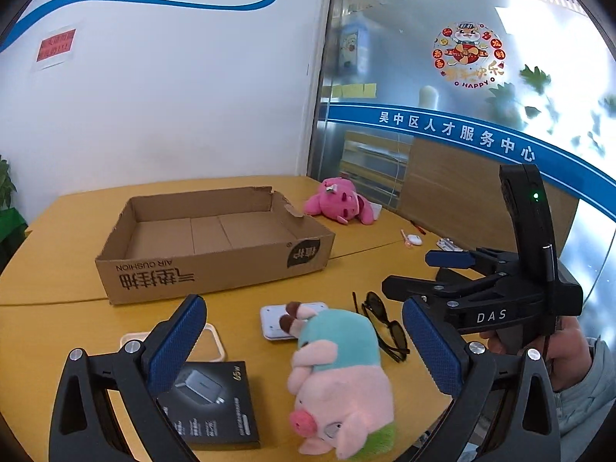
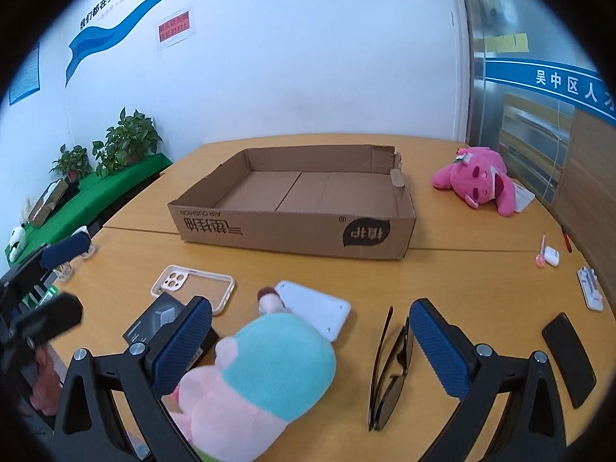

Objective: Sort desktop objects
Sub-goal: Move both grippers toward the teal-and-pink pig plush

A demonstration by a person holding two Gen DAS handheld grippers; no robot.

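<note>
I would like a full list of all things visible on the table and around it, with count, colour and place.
cardboard box: 1, brown, table centre, nothing inside
pig plush: 1, pink and teal, near edge, between the left jaws
pink plush: 1, far right
sunglasses: 1, dark, right of the pig plush
white flat device: 1, behind the pig plush
phone case: 1, cream, left
charger box: 1, black, near left
black phone: 1, near right
earbud case: 1, white, right
white clip-like item: 1, right edge
potted plants: several, green, side shelf
left gripper: black, blue pads, open
right gripper: same, open
hand: 1, holding the right gripper
</note>
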